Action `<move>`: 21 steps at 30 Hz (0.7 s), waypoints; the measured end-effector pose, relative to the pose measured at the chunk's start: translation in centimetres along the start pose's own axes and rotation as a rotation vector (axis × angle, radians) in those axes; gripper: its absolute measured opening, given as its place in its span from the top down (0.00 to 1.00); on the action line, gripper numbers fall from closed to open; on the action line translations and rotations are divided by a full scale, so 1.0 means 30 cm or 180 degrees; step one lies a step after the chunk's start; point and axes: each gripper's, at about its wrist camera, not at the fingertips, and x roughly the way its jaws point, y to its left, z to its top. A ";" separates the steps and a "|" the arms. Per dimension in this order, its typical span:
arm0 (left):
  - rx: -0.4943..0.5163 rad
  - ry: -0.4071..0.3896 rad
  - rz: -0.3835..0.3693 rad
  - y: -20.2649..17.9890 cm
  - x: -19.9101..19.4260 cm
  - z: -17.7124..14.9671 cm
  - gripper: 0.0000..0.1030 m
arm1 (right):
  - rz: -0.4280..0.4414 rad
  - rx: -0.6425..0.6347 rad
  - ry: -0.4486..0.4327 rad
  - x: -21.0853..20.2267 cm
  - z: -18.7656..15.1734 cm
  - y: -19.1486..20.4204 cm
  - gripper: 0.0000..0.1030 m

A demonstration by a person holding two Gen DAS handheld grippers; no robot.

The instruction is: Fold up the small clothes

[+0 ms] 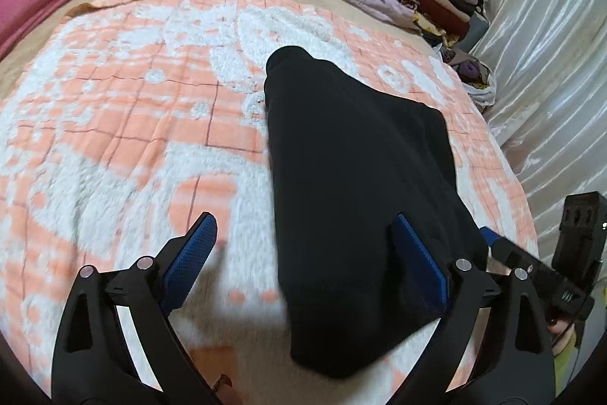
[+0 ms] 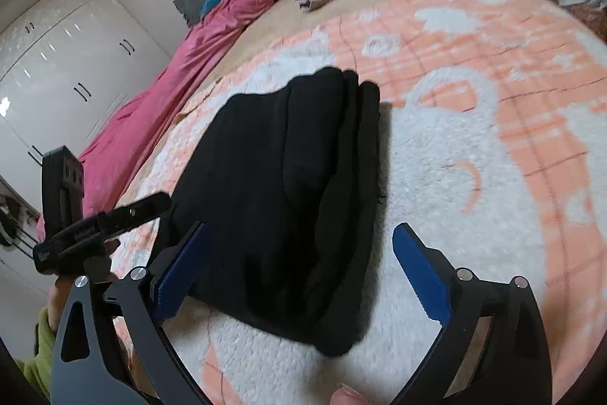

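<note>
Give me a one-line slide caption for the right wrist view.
Open right hand-held gripper poised over a folded black garment lying on a peach-and-white blanket.

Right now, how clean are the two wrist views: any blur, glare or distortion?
Left wrist view: strong fisheye bending, motion smear along the black garment edges and the orange blanket. Right wrist view: same bending, blanket softly blurred, glare spots on the white wardrobe doors.

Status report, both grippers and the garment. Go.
Left gripper open, right gripper open, neither gripping. Black garment folded, lying on the blanket. Nothing in the way.
</note>
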 end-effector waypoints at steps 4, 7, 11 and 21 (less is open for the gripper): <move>-0.0097 0.0184 -0.0162 0.011 0.085 0.045 0.13 | -0.0002 0.0082 0.0284 0.105 0.028 -0.033 0.06; -0.0190 0.0282 -0.0322 0.015 0.146 0.062 0.13 | 0.0034 0.0034 0.0381 0.163 0.033 -0.039 0.05; -0.0249 0.0348 -0.0451 0.012 0.204 0.061 0.13 | 0.0032 -0.0122 0.0358 0.190 0.043 -0.014 0.07; -0.0136 0.0142 -0.0525 -0.092 0.131 0.068 0.48 | 0.0344 -0.0340 0.0068 0.093 0.071 0.051 0.58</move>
